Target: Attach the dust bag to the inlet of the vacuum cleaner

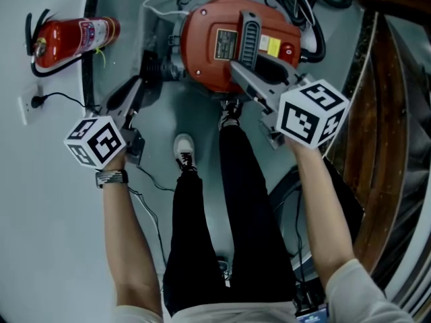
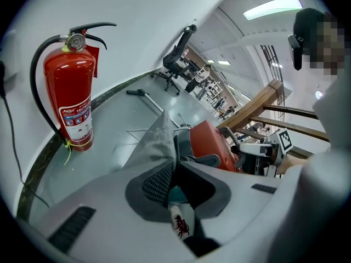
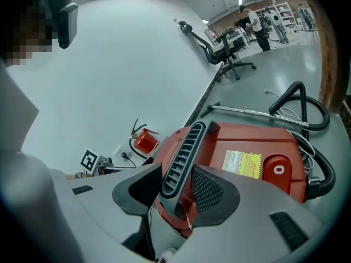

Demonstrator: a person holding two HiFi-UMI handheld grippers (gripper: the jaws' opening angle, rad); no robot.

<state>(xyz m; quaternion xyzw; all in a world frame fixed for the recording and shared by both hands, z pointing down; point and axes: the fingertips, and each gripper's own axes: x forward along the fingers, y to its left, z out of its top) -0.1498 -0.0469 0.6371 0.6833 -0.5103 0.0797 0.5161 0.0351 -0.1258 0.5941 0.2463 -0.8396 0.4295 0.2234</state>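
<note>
The red vacuum cleaner (image 1: 222,42) stands on the floor in front of my feet, a grey ribbed handle (image 1: 250,36) running across its top. My right gripper (image 1: 244,73) reaches in from the right and is shut on that handle (image 3: 184,152), with a pad on each side of it (image 3: 178,174). My left gripper (image 1: 145,79) sits at the cleaner's left side, shut on a fold of the grey cloth dust bag (image 2: 156,141), which rises out of its jaws (image 2: 173,169) toward the red body (image 2: 211,144). The inlet itself is hidden.
A red fire extinguisher (image 1: 74,38) stands by the curved wall at left, next to a wall socket with a black lead (image 1: 30,103). A black hose (image 3: 307,108) and metal wand (image 3: 247,111) lie behind the cleaner. A wooden railing (image 1: 384,113) runs along the right. My shoe (image 1: 185,150) is near the cleaner.
</note>
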